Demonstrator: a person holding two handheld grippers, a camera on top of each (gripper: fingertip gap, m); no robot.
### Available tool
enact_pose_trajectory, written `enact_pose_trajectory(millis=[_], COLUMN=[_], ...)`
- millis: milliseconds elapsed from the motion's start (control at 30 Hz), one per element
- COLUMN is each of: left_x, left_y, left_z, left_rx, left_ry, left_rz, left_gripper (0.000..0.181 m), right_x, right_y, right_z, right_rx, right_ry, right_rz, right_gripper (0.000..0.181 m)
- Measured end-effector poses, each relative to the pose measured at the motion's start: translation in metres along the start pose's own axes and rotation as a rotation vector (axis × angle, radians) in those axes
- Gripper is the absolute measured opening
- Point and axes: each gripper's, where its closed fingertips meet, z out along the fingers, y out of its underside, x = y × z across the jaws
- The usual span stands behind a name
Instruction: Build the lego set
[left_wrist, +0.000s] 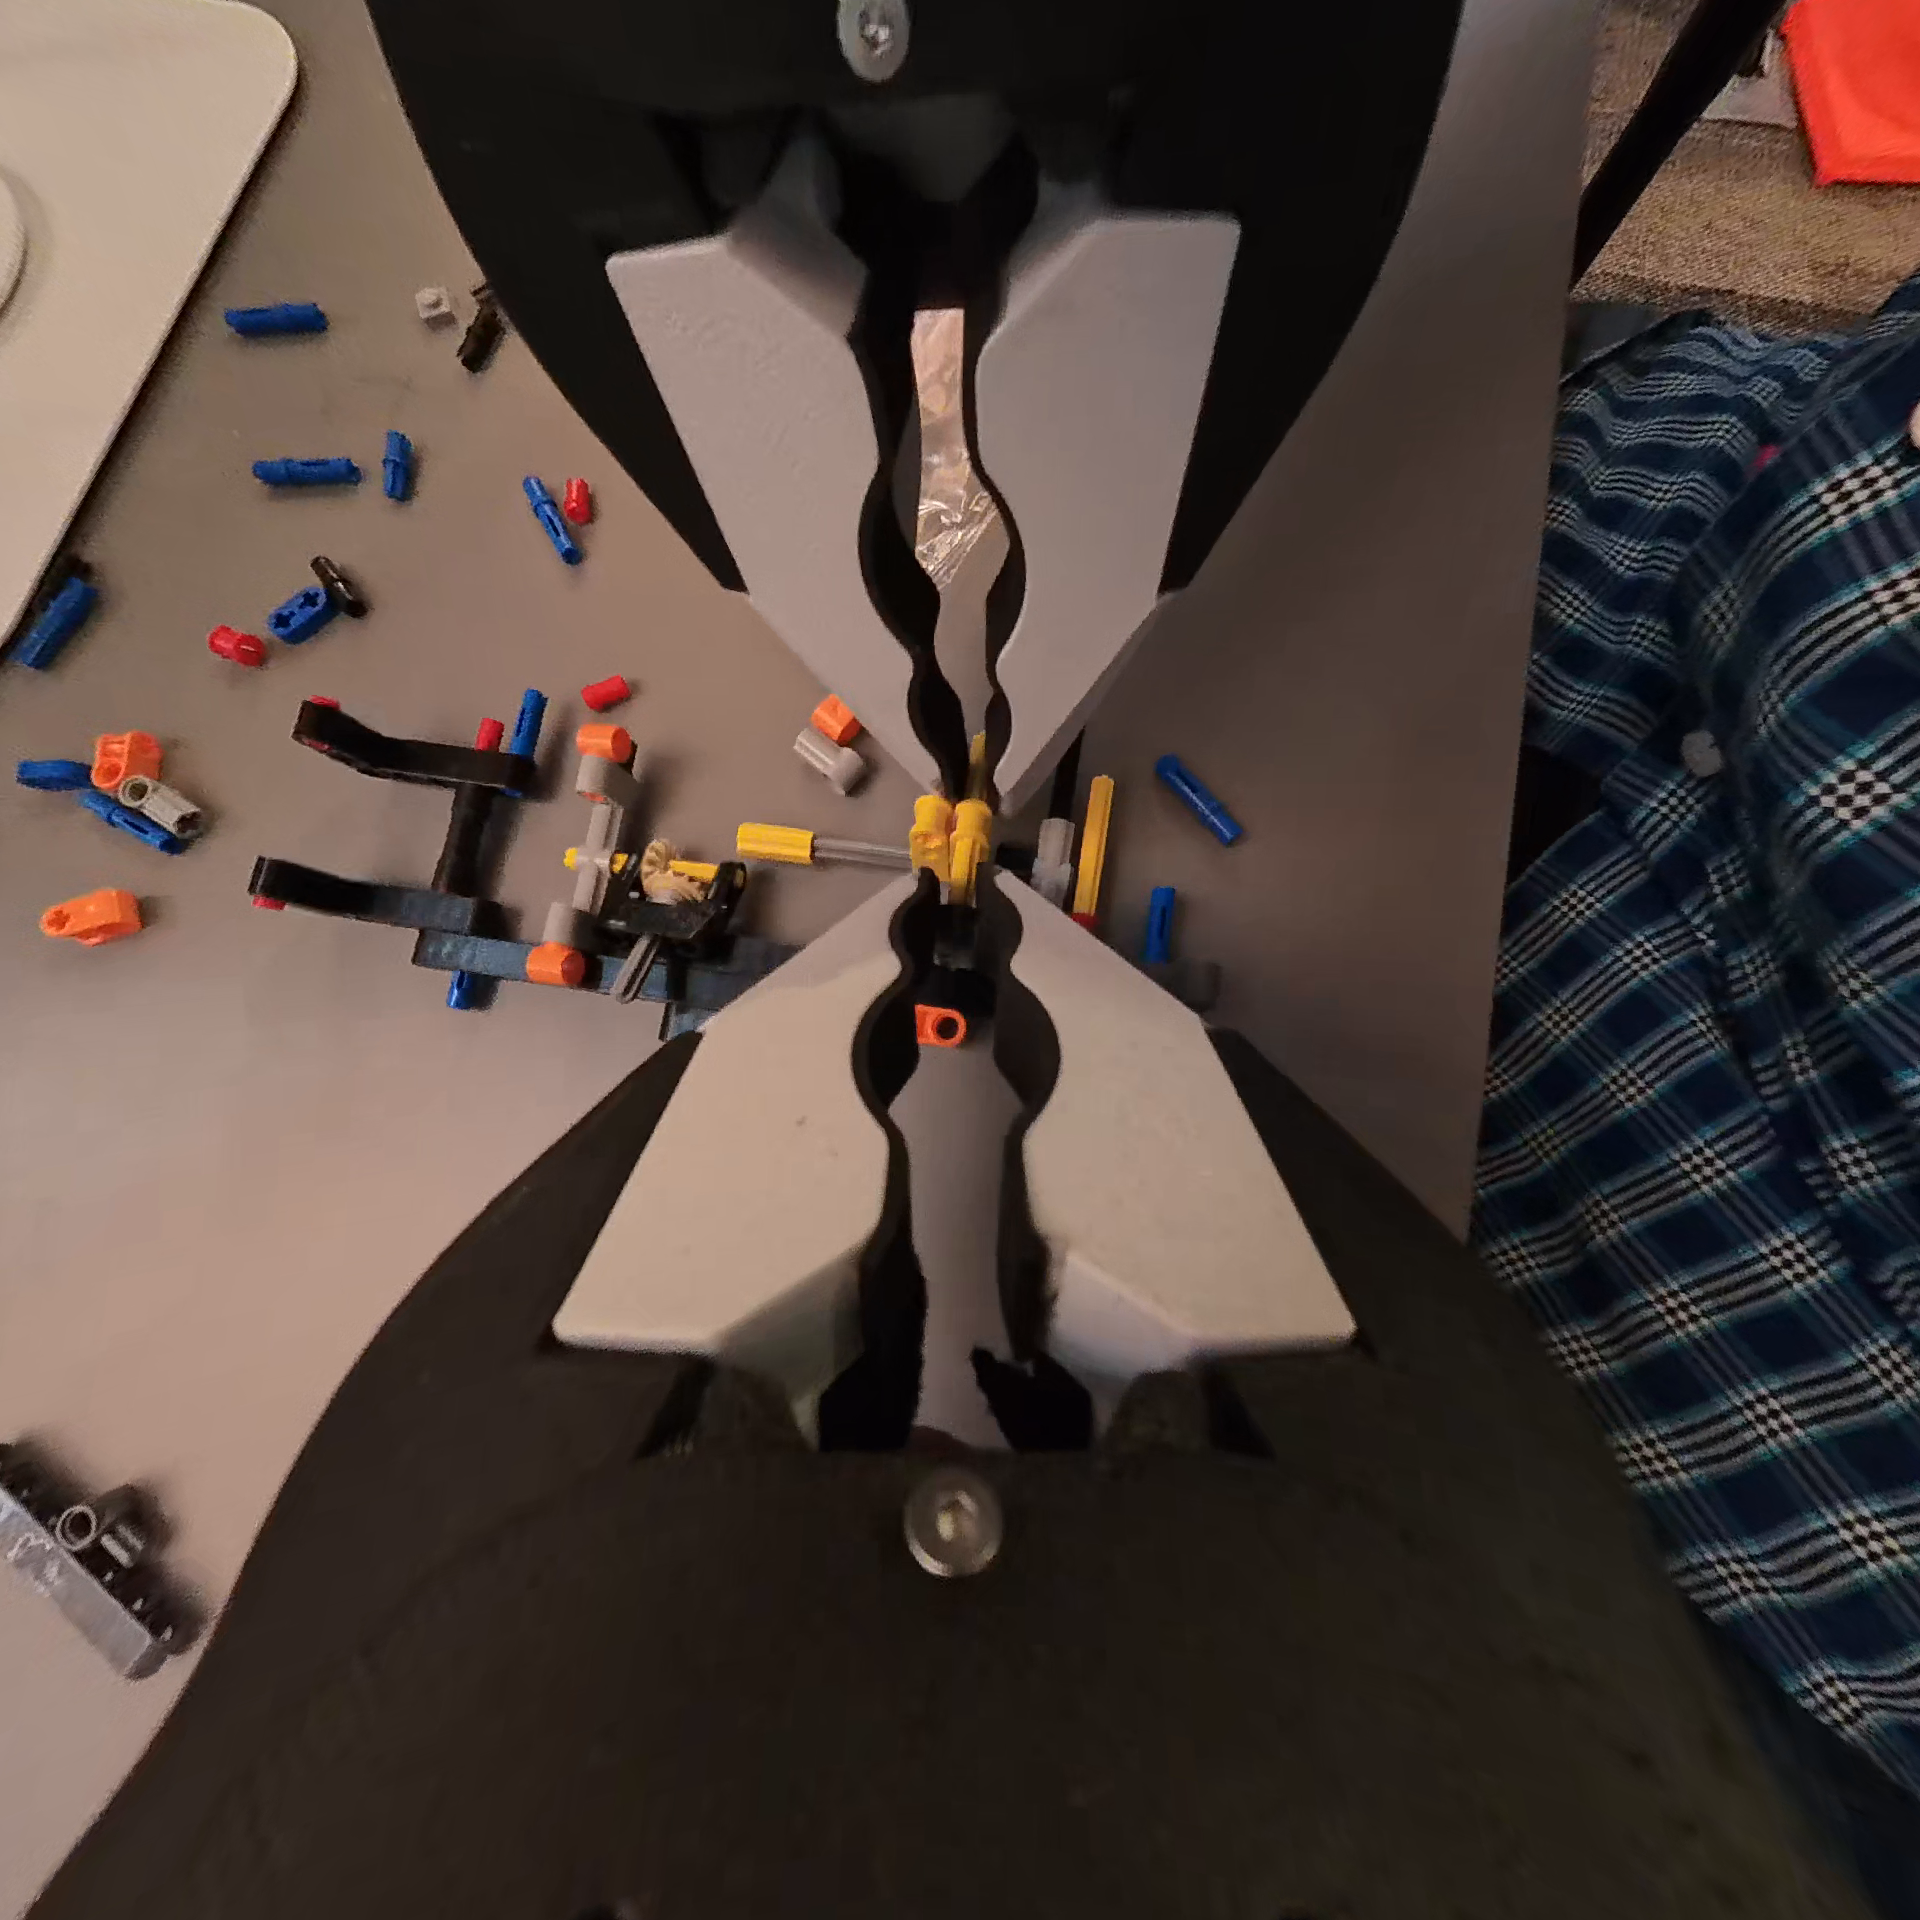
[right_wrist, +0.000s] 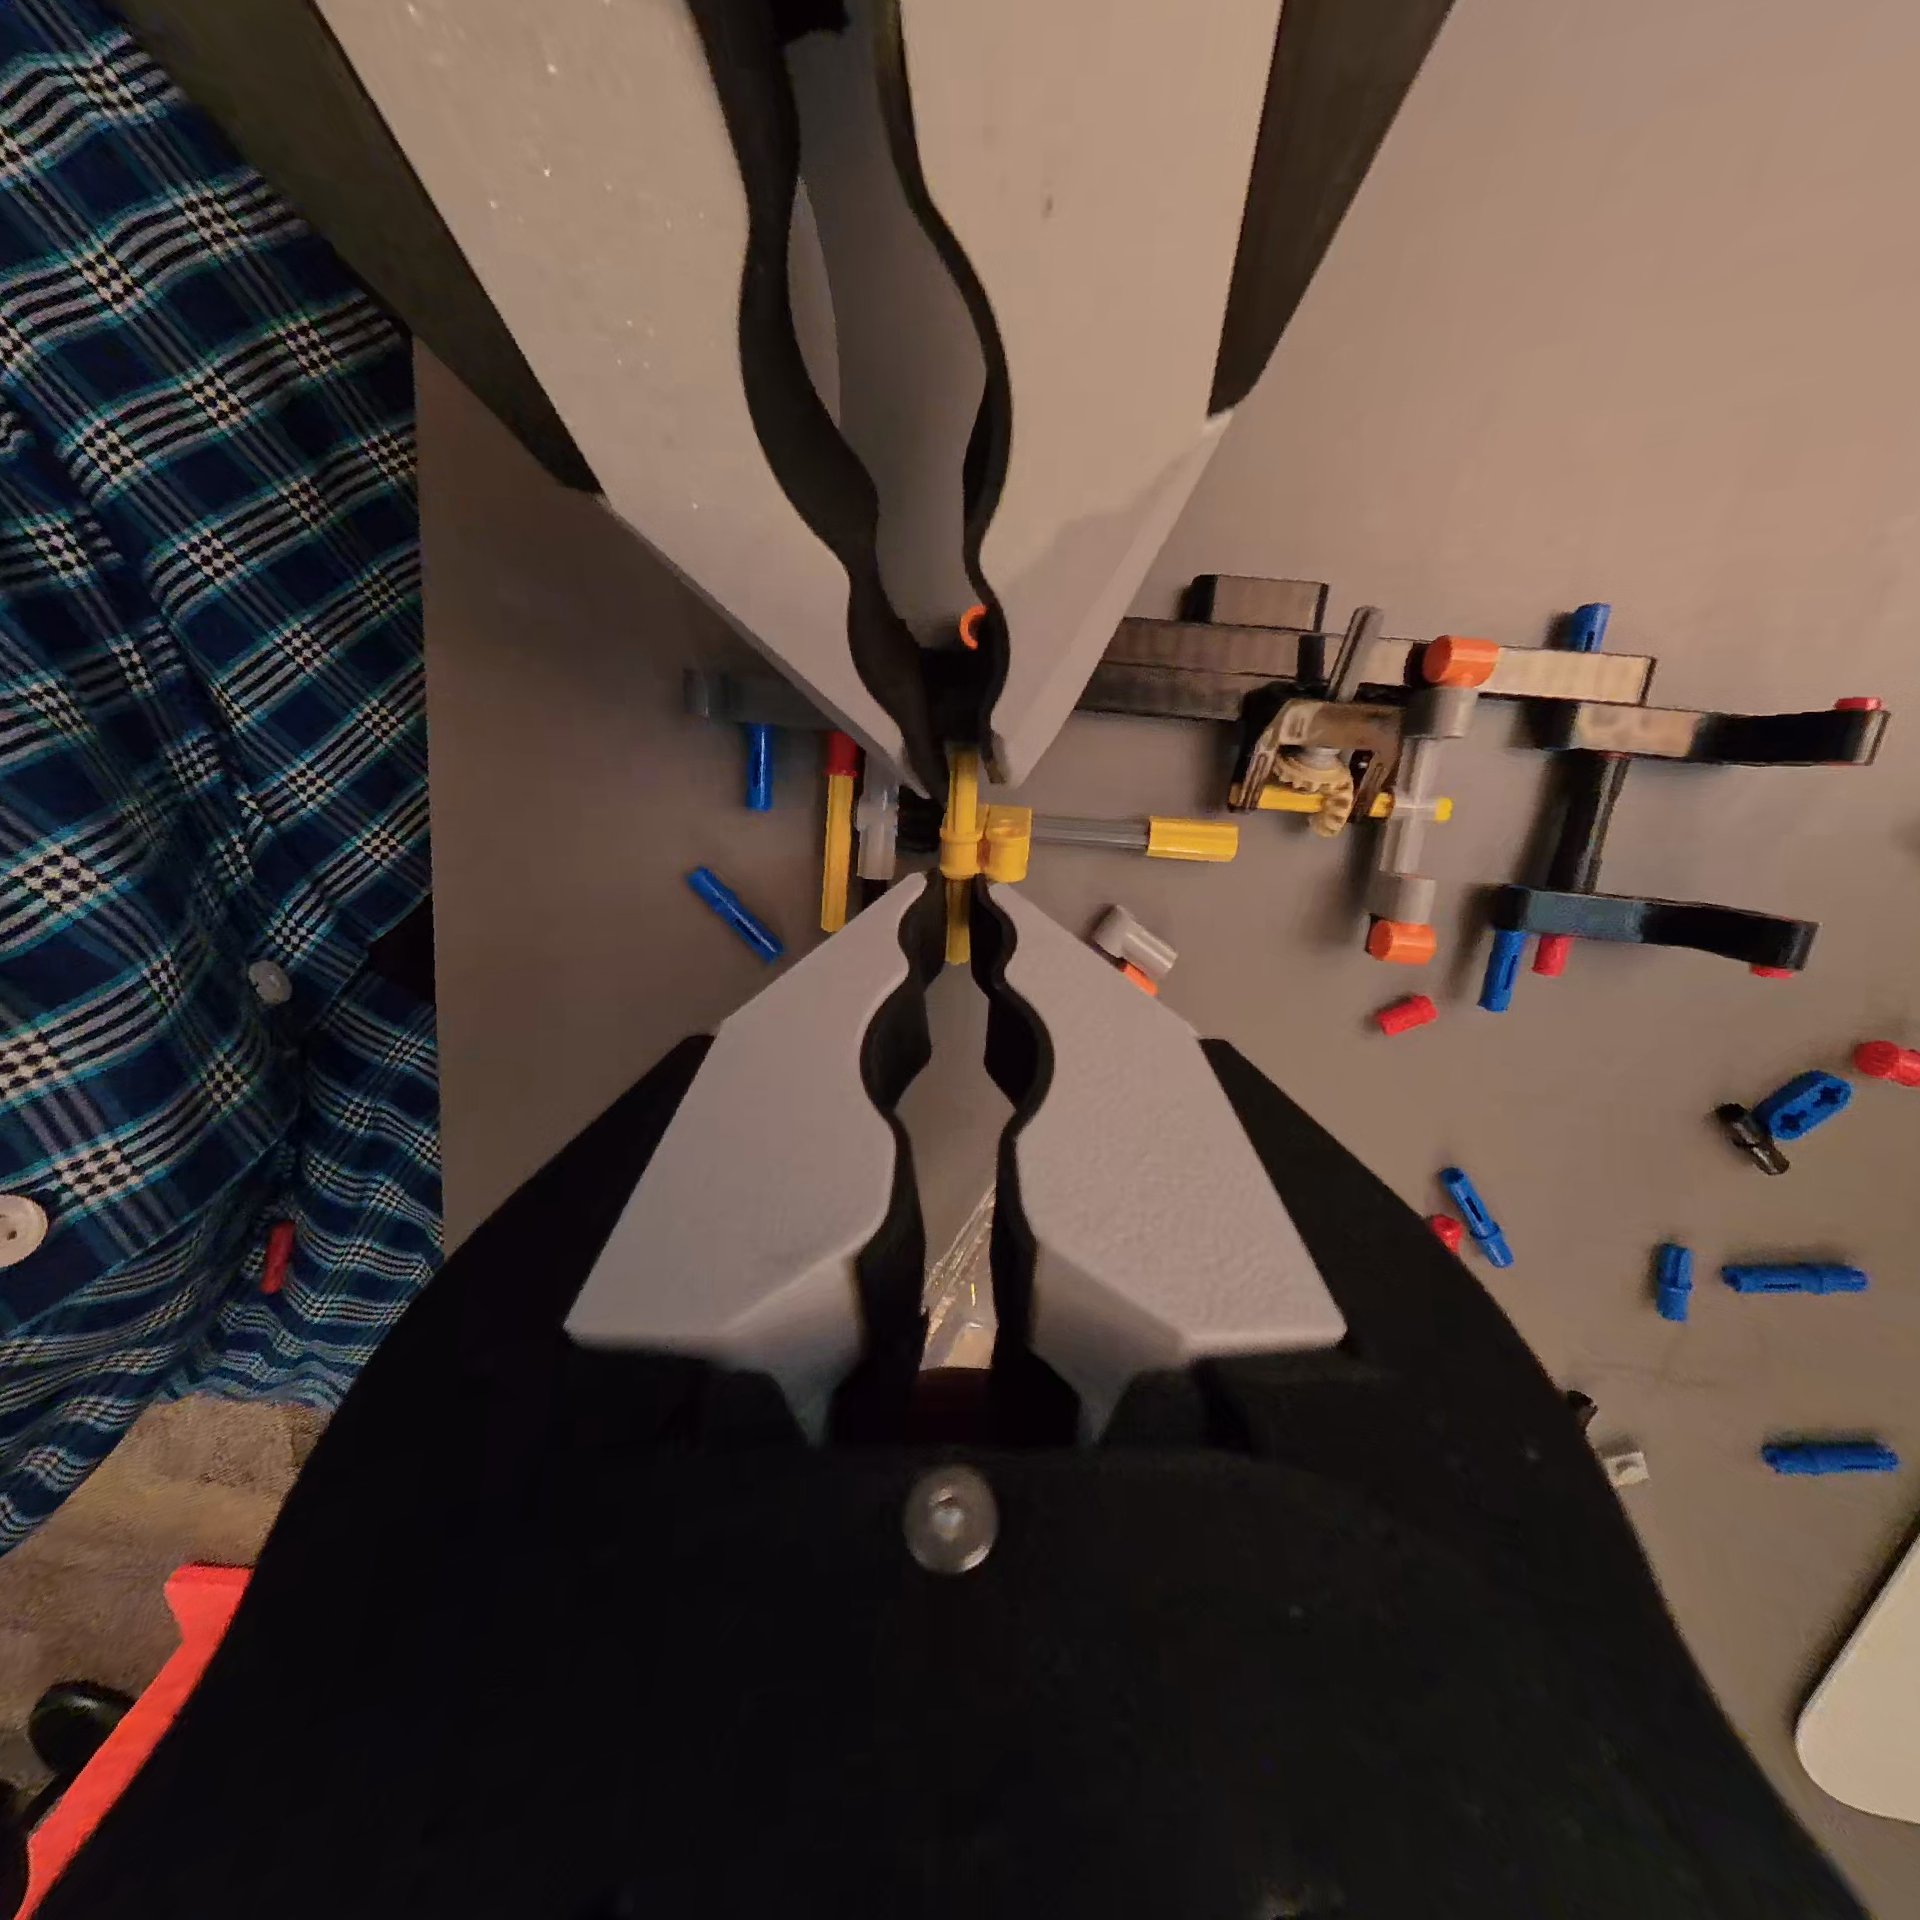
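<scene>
My two grippers meet tip to tip over the grey table. In the left wrist view, my left gripper (left_wrist: 956, 902) comes from below and is shut on a small black piece carrying an orange pin (left_wrist: 940, 1025). My right gripper (left_wrist: 968, 784) comes from above and is shut on a thin yellow axle (right_wrist: 957, 930). A yellow connector (left_wrist: 951, 831) sits between both tips, and a grey rod with a yellow sleeve (left_wrist: 774, 842) sticks out of it sideways. In the right wrist view, my right gripper (right_wrist: 956, 891) is below and the left gripper (right_wrist: 951, 764) above.
A partly built black and dark-blue frame with a tan gear (left_wrist: 665, 883) lies on the table (left_wrist: 312, 1195); it also shows in the right wrist view (right_wrist: 1320, 769). Loose blue, red and orange pins lie around it. A white board (left_wrist: 104, 208), a grey beam (left_wrist: 83, 1579) and a plaid-shirted person (left_wrist: 1714, 831) border the area. My two grippers' fingertips are within a few centimetres of each other.
</scene>
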Motion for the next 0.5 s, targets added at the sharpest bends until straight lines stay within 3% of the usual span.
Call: enact_pose_trajectory(millis=[500], left_x=[0.0022], left_y=[0.0044], left_z=[0.0033], left_rx=[0.014], left_ry=[0.007], left_rz=[-0.012], left_gripper=[0.011], right_x=[-0.0010], right_y=[0.0030], right_z=[-0.0004], right_rx=[-0.033], right_ry=[-0.001], right_rz=[0.009], right_gripper=[0.002])
